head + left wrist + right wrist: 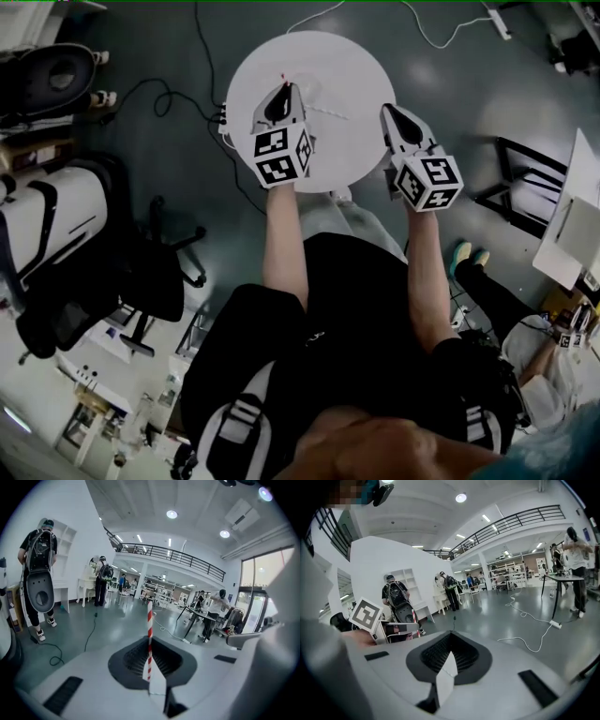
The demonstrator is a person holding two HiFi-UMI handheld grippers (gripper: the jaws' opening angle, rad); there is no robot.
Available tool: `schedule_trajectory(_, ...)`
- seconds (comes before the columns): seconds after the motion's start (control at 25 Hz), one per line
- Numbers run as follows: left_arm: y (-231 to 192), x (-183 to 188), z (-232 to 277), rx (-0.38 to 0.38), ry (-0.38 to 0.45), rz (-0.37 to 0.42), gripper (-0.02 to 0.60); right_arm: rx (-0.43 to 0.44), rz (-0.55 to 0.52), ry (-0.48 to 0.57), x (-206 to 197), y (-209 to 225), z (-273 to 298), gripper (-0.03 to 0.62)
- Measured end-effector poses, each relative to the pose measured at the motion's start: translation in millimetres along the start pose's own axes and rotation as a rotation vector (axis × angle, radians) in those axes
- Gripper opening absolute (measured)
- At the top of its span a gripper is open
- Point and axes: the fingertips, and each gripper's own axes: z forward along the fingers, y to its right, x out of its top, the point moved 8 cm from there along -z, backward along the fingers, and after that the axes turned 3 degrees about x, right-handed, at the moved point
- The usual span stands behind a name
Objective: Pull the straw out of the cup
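A red-and-white striped straw (150, 634) stands upright between the jaws of my left gripper (153, 674), which is shut on its lower end. In the head view the left gripper (284, 91) hangs over the round white table (352, 70), and the straw's red tip (284, 77) pokes out past its nose. Beside it lies a faint clear shape (317, 97) that may be the cup; I cannot tell. My right gripper (390, 114) hovers at the table's right edge. Its jaws (446, 665) are shut with nothing in them. The right gripper view shows the left gripper (375, 620) holding the straw (414, 616).
Cables (164, 94) trail over the grey floor round the table. A black office chair (112, 281) stands at the left, a black frame (525, 183) at the right. Several people stand in the hall, one with a backpack (40, 559) at the far left.
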Motion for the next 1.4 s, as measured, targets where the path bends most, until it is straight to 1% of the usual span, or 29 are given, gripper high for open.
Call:
schedule_trajectory(0.24, 29.6, 17.7, -62.8, 0.017, 0.096, 0.057, 0.026, 0.091, -0.031, 0.057, 3.3, -20.4, -28.4, 0.015)
schedule_trajectory(0.4, 46.7, 23.8, -106.6, 0.026, 0.149, 0.066, 0.026, 0.151, -0.055, 0.102, 9.7, -34.1, -47.1, 0.015)
schedule_trajectory(0.6, 60.0, 33.3, -156.2, 0.023, 0.239, 0.068, 0.026, 0.227, -0.116, 0.189, 29.7, -56.9, -66.7, 0.015)
schedule_trajectory(0.8, 79.7, 55.3, -197.7, 0.028, 0.336, 0.098, 0.026, 0.263, -0.131, 0.319, 62.1, -61.4, -87.0, 0.015)
schedule_trajectory(0.88, 85.8, 62.3, -213.8, 0.033, 0.367, 0.105, 0.026, 0.293, -0.152, 0.351, 71.9, -68.8, -96.1, 0.015)
schedule_trajectory(1.04, 88.9, 66.0, -233.0, 0.050, 0.399, 0.117, 0.026, 0.347, -0.199, 0.364, 72.4, -86.0, -102.0, 0.015)
schedule_trajectory(1.24, 89.5, 64.5, -243.5, 0.059, 0.415, 0.120, 0.026, 0.361, -0.250, 0.344, 70.0, -97.8, -102.5, 0.015)
schedule_trajectory(1.4, 89.1, 64.8, -244.8, 0.060, 0.416, 0.110, 0.026, 0.374, -0.262, 0.335, 66.6, -100.6, -102.1, 0.015)
